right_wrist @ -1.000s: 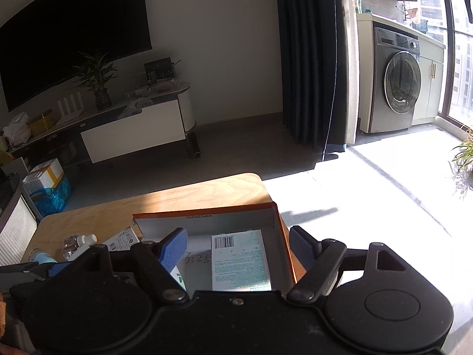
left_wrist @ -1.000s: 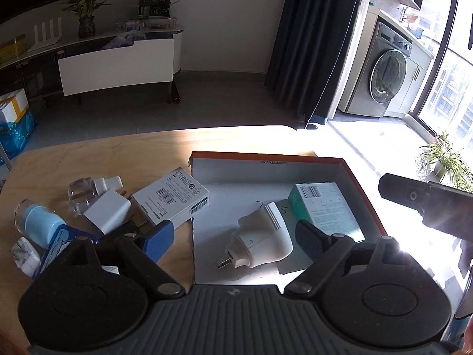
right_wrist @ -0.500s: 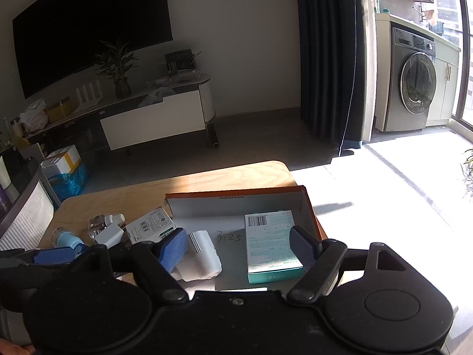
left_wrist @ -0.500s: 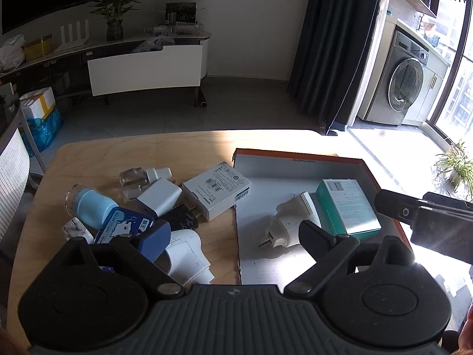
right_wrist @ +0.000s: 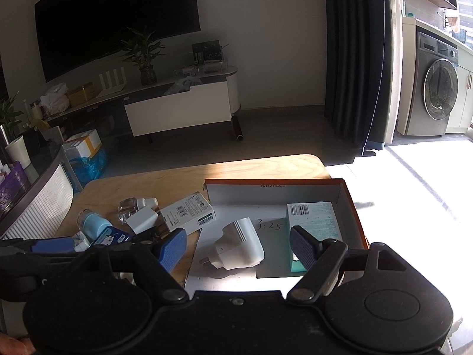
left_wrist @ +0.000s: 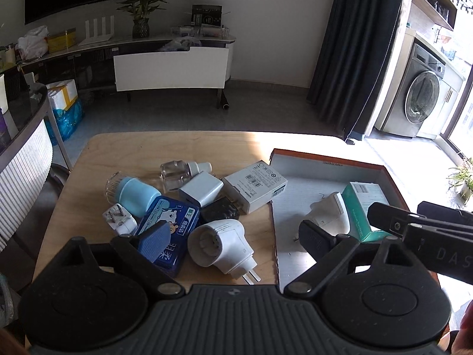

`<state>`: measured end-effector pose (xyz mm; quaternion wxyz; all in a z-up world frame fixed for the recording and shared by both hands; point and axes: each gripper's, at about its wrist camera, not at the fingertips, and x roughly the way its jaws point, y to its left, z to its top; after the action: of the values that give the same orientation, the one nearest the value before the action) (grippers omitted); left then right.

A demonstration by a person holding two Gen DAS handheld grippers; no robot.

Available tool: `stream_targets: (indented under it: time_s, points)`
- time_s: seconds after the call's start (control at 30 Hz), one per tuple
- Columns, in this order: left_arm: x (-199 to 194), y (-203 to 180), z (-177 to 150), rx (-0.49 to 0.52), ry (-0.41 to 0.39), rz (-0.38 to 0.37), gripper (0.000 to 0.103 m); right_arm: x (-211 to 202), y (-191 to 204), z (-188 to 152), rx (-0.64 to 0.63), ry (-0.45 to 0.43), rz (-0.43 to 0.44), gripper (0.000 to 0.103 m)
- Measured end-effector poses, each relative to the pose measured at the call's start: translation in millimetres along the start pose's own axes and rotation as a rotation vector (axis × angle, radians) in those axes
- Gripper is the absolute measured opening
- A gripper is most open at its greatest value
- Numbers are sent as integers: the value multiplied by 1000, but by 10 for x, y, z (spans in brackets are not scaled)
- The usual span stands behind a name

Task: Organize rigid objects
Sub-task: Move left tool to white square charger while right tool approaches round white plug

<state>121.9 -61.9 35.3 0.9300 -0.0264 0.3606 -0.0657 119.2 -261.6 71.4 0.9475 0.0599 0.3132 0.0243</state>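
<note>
We see a light wooden table (left_wrist: 142, 153) with rounded corners standing on a grey floor, its far right part washed in strong sunlight. Behind it runs a long low media console (left_wrist: 171, 62) under a dark wall screen (right_wrist: 118, 26), with a potted plant (left_wrist: 140, 6) on top; a dark curtain (left_wrist: 354, 50) hangs to the right, and past it stands a front-loading washing machine (right_wrist: 437, 88).

On the right part of the table lies an open, shallow cardboard box (right_wrist: 351, 207), orange outside and white inside, with "3:25" handwritten on its floor. In it we find a white plug adapter (right_wrist: 239, 248) on its side, prongs toward the camera, and beside it, against the right wall, a flat teal carton (right_wrist: 313, 219) with a barcode.

Left of the box the remaining things crowd together, many touching: a white round plug-in device (left_wrist: 218, 242) nearest us, a blue tin (left_wrist: 168, 222) with a cartoon bear, a pale blue capped bottle (left_wrist: 133, 192) on its side, a clear small bottle (left_wrist: 177, 171), a white charger cube (left_wrist: 201, 192), a small white two-prong plug (left_wrist: 119, 222), a flat black item (left_wrist: 220, 210) and a white labelled carton (left_wrist: 254, 185) touching the box's left wall.

Our left gripper (left_wrist: 233, 233) hovers over the pile, jaws spread wide with nothing grasped, having just widened a little. Our right gripper (right_wrist: 239, 245) hangs above the box, likewise released and empty.
</note>
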Motion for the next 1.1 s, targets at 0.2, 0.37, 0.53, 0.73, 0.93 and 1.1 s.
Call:
stream_targets:
  time_s: [0.2, 0.37, 0.53, 0.73, 0.93, 1.1]
  points:
    - [-33, 132, -29, -20, 0, 19, 96, 32, 148, -24, -21, 8, 21, 91]
    - [-59, 245, -62, -36, 3, 34, 96, 62, 265, -48, -37, 14, 37, 91]
    - [-92, 341, -71, -53, 2, 46, 96, 96, 360, -65, -54, 22, 52, 91]
    - [-115, 451, -96, -72, 5, 56, 96, 125, 481, -80, -71, 30, 66, 91]
    - [-130, 563, -168, -89, 12, 61, 96, 161, 585, -116, -84, 43, 85, 91]
    - [-113, 653, -221, -101, 24, 68, 96, 217, 664, -174, -90, 65, 104, 91]
